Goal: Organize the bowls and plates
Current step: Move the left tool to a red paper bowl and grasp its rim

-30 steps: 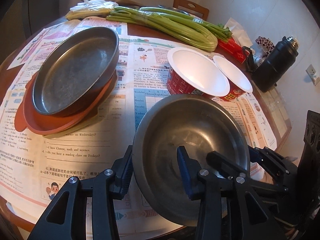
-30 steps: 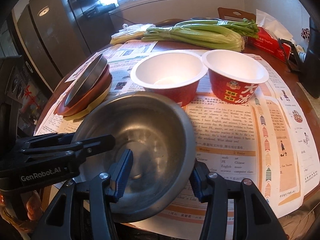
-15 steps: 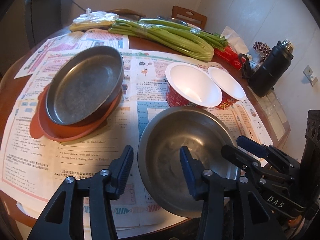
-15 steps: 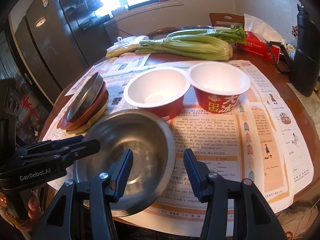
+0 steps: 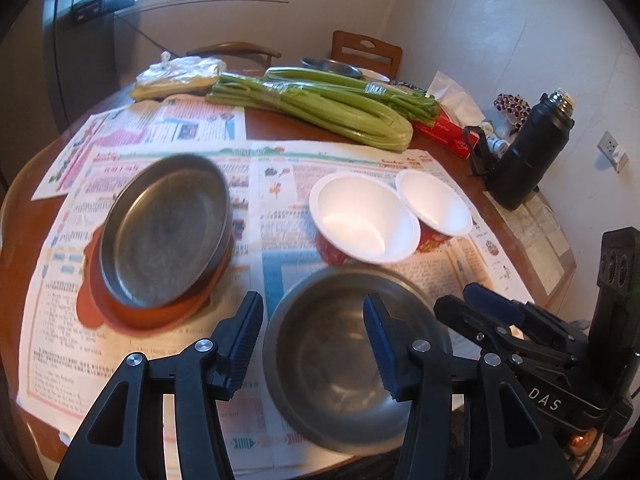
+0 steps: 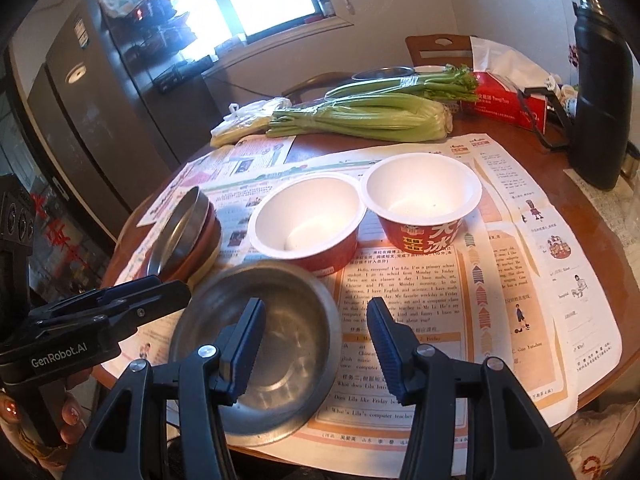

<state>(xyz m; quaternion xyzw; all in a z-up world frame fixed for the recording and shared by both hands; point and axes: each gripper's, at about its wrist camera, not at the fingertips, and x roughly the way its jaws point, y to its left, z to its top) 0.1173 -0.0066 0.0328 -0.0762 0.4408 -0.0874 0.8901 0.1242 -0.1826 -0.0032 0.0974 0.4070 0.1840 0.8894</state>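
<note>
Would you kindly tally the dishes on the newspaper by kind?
Steel bowl: 1
Steel pan: 1
Orange plate: 1
Red paper noodle bowls: 2
Total: 5

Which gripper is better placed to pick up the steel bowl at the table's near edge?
Left, marginally: the left gripper straddles the steel bowl rim, one finger inside. The right gripper is also open, hovering over it.
</note>
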